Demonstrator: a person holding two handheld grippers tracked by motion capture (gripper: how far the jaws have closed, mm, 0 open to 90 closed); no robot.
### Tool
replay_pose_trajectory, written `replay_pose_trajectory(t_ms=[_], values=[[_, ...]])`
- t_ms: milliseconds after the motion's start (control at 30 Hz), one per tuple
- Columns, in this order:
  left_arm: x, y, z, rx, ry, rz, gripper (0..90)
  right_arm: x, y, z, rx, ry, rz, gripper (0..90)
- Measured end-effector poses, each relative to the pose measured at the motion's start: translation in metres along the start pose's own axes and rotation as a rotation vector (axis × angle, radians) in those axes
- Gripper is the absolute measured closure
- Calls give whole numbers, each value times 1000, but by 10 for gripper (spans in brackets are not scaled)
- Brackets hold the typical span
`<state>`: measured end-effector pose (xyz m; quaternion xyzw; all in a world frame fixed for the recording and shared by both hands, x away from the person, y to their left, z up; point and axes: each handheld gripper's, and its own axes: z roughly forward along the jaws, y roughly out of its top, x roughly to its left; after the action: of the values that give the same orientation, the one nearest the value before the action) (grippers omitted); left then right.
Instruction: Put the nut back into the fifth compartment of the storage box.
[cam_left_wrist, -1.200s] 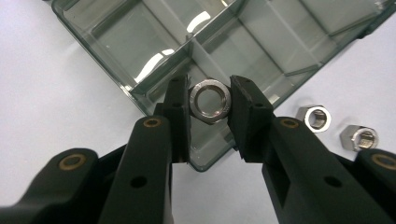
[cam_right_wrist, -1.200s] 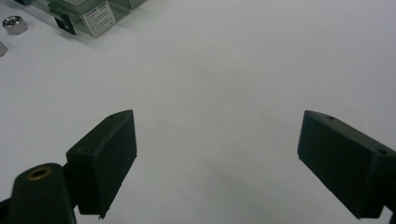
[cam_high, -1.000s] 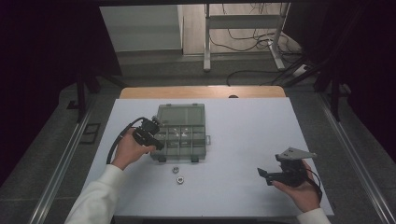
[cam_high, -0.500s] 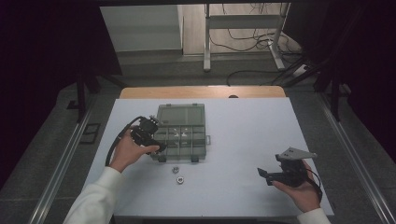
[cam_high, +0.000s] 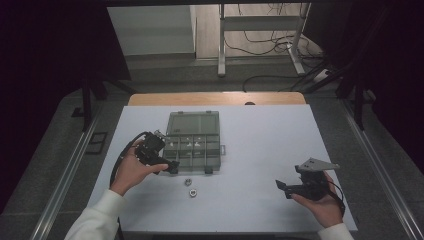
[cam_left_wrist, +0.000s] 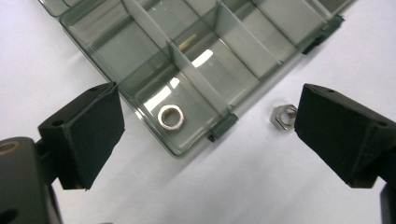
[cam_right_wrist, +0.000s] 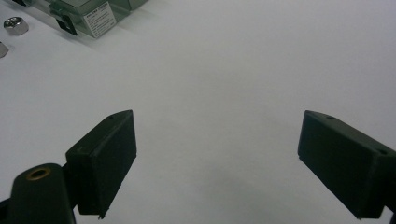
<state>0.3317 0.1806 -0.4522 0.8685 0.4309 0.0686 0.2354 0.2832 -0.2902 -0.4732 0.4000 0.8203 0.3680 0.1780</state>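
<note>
A smoky clear compartment box (cam_high: 192, 142) lies open on the white table (cam_high: 260, 140). My left gripper (cam_high: 169, 164) hovers over the box's near-left corner. Its jaws have just been opening and now stand wide apart (cam_left_wrist: 208, 98). Below them a silver nut (cam_left_wrist: 171, 116) lies loose in the corner compartment of the box (cam_left_wrist: 187, 60), with neither pad touching it. A second nut (cam_left_wrist: 283, 115) rests on the table just outside the box. My right gripper (cam_high: 283, 187) is held at the near right, open (cam_right_wrist: 217, 126) over bare table.
Two loose nuts (cam_high: 188, 182) (cam_high: 192, 193) lie on the table just in front of the box. They also appear in the right gripper view: one nut (cam_right_wrist: 16, 25) beside the box corner (cam_right_wrist: 88, 14). A wooden strip (cam_high: 215, 98) borders the table's far edge.
The left gripper's jaws have opened and the hand has shifted slightly along the box's near-left corner. The right hand has stayed put.
</note>
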Motion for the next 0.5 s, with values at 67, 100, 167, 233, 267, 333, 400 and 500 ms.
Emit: replay_pose_trajectory(t_ms=[67,100,167,233,267,333,400,500], values=[[-3,-3,-2,-5,-12,4,85,0,0,0,-1,0,0,120],[-5,-5,-2,-6,-19,7,89,0,0,0,-1,0,0,120],[-6,-6,-2,-7,-21,12,90,0,0,0,0,-1,-1,120],[-9,-9,-2,-3,-26,20,93,0,0,0,1,0,-1,120],[-13,-10,-2,0,-28,30,95,0,0,0,1,0,0,119],[-17,-12,-1,0,-30,37,97,0,0,0,-1,0,-1,120],[-21,-13,-1,2,-35,48,101,0,0,0,-3,1,0,120],[-27,-15,-2,5,-46,62,105,0,0,-1,-3,1,0,119]])
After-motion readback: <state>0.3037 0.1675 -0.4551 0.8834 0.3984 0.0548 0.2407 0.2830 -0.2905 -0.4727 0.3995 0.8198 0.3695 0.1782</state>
